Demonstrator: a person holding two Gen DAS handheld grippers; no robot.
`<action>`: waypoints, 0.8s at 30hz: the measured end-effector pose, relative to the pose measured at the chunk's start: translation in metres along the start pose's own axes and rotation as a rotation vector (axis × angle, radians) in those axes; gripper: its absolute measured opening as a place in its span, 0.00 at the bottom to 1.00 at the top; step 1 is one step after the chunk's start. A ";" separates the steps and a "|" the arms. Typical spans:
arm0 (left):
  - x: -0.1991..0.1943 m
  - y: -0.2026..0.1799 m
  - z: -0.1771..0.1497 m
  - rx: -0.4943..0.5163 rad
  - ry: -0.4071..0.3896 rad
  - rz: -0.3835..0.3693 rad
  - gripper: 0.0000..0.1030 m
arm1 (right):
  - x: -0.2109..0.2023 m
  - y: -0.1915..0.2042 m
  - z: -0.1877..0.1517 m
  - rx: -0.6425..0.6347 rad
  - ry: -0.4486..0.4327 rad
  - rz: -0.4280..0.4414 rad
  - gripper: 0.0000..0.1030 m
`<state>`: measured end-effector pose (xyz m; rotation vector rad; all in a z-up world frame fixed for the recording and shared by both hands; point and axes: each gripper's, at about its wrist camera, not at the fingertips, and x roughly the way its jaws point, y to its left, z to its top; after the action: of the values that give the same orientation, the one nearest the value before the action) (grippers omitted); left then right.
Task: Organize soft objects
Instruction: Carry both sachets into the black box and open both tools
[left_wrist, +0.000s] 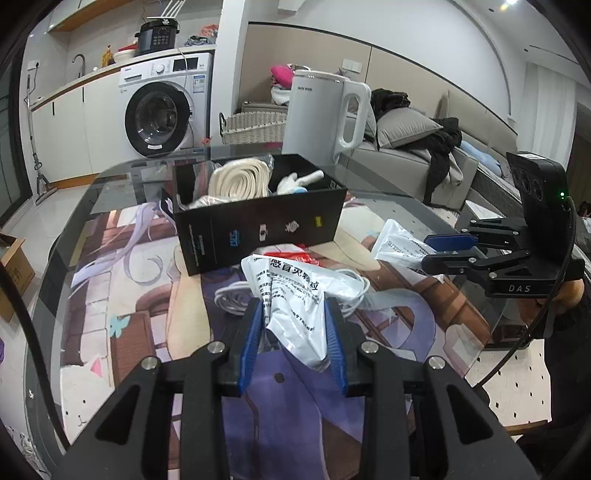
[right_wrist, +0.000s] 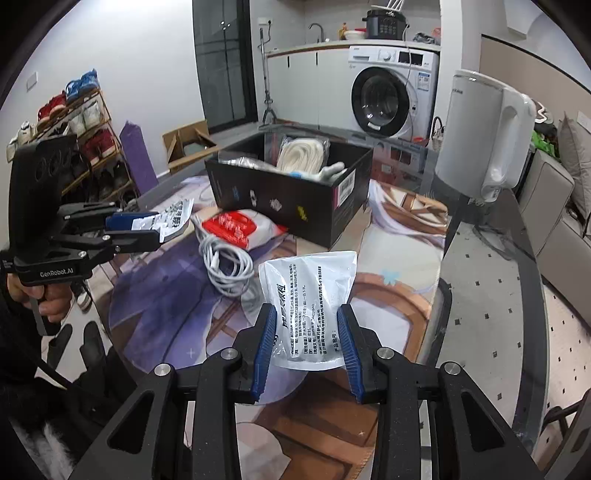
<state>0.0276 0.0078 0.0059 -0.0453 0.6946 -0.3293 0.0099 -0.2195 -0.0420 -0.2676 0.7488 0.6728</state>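
Observation:
My left gripper (left_wrist: 294, 308) is shut on a white printed pouch (left_wrist: 295, 295) and holds it above the table; it also shows in the right wrist view (right_wrist: 162, 229). My right gripper (right_wrist: 306, 317) is shut on a second white pouch (right_wrist: 310, 295), seen from the left wrist view too (left_wrist: 399, 240). A black box (left_wrist: 258, 218) stands behind, holding a cream rolled band (left_wrist: 236, 181) and white soft items. A red-and-white pack (right_wrist: 236, 225) and a coiled white cable (right_wrist: 229, 266) lie on the table in front of the box (right_wrist: 288, 192).
A white kettle (left_wrist: 325, 118) stands behind the box, near the table's far edge. The glass table (left_wrist: 110, 295) covers a printed mat. A sofa (left_wrist: 424, 155) is to the right, a washing machine (left_wrist: 162, 110) at the back, a shoe rack (right_wrist: 74, 140) to the left.

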 end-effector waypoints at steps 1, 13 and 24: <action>0.000 0.000 0.001 0.000 -0.004 0.003 0.31 | -0.001 0.000 0.001 0.006 -0.010 0.003 0.33; -0.003 0.013 0.023 -0.032 -0.061 0.056 0.31 | -0.011 -0.002 0.032 0.064 -0.140 0.008 0.33; 0.017 0.023 0.062 -0.040 -0.101 0.098 0.31 | 0.010 0.001 0.076 0.042 -0.159 0.004 0.33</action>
<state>0.0857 0.0195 0.0391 -0.0647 0.6015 -0.2177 0.0555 -0.1797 0.0057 -0.1719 0.6105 0.6729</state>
